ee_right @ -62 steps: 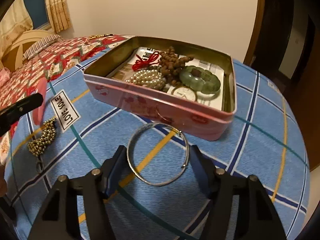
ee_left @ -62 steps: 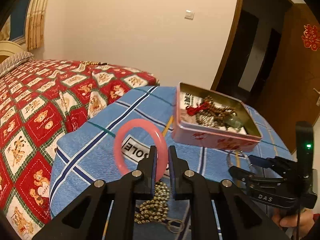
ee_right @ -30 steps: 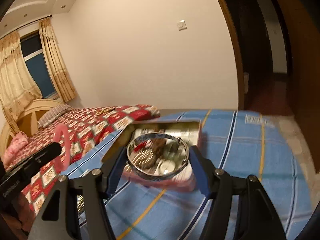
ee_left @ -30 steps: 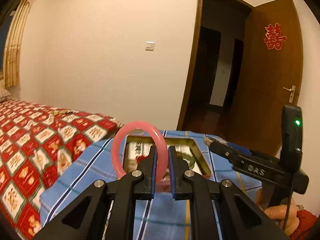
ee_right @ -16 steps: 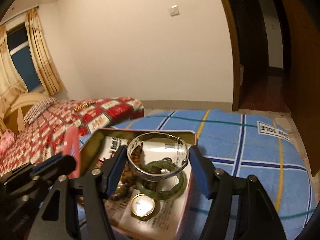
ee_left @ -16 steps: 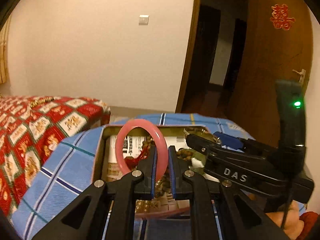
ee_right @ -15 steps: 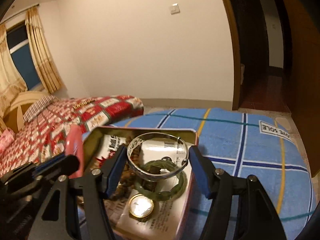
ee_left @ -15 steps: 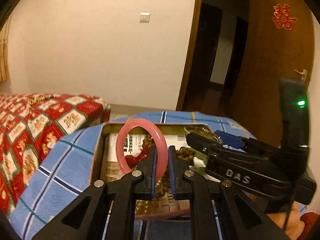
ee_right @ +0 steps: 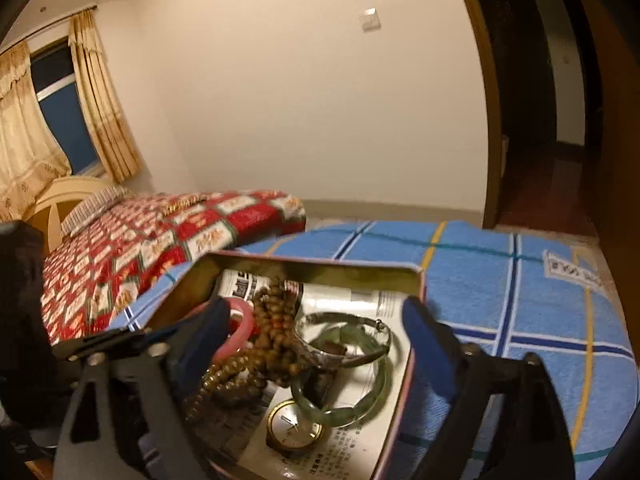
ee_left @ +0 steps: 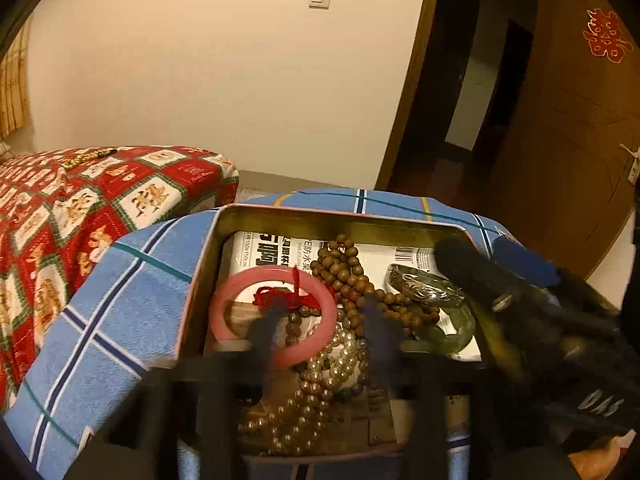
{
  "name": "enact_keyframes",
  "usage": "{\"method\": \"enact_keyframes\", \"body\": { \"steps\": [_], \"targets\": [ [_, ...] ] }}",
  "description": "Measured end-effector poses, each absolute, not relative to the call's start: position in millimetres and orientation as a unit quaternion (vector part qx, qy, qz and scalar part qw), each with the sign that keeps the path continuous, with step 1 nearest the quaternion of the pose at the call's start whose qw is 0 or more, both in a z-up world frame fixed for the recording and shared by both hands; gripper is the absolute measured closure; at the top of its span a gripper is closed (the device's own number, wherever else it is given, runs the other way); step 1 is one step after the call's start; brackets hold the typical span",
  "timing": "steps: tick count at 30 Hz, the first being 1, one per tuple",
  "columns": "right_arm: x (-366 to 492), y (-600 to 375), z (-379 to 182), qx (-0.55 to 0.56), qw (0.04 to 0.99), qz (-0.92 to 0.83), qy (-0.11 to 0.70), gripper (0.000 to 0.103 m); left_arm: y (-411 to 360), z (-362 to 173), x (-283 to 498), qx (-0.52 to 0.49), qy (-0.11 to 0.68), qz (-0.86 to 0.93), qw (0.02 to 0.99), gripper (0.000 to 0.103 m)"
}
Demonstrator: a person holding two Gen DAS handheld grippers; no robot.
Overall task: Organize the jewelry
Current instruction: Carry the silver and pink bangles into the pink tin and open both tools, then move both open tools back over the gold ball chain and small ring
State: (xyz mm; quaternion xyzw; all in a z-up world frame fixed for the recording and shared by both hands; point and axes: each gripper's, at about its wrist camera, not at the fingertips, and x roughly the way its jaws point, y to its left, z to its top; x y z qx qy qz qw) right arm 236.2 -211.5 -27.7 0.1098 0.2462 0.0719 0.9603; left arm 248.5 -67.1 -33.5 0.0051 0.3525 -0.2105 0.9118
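Observation:
The open tin (ee_left: 320, 216) holds the jewelry. The pink bangle (ee_left: 240, 300) lies flat in its left half, over a red tassel (ee_left: 280, 300). My left gripper (ee_left: 322, 332) hangs blurred just above it, jaws opening, pads off the bangle. The silver bangle (ee_right: 344, 344) rests on the green bangle (ee_right: 360, 400) and the brown wooden beads (ee_right: 272, 352). My right gripper (ee_right: 316, 332) stands over it, jaws opening wide, touching nothing. Pearls (ee_left: 320, 380) and a small gold watch (ee_right: 294, 426) also lie in the tin (ee_right: 304, 264).
The tin sits on a blue checked cloth (ee_left: 120, 300) with a label (ee_right: 572, 268) at its far right. A bed with a red patterned cover (ee_left: 60, 208) lies to the left. A dark doorway (ee_left: 460, 120) and a wooden door (ee_left: 580, 160) stand behind.
Both grippers have opened over the tin. The pink bangle left the left jaws and the silver bangle left the right jaws; both now lie in the tin. The left gripper came lower.

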Motion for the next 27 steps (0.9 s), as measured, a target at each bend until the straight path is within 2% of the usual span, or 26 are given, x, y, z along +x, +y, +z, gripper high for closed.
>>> {"method": "enact_keyframes", "body": {
  "steps": [1,9,20,27],
  "targets": [
    [231,-213,-24,0.110,0.964,0.070,0.233,0.010,-65,-28,241,0.006,0.335,-0.205,0.920,0.028],
    [202,-243,-8,0.146,0.975,-0.021,0.166,0.009,-49,-5,191,0.017,0.288,-0.182,0.940,0.028],
    [172,-221,-15,0.139,0.970,-0.007,0.198,0.009,-18,-21,137,-0.041,0.299,-0.160,0.940,0.028],
    [142,-213,-24,0.152,0.963,0.006,0.222,0.009,-16,-31,113,-0.038,0.303,-0.155,0.939,0.028]
  ]
}}
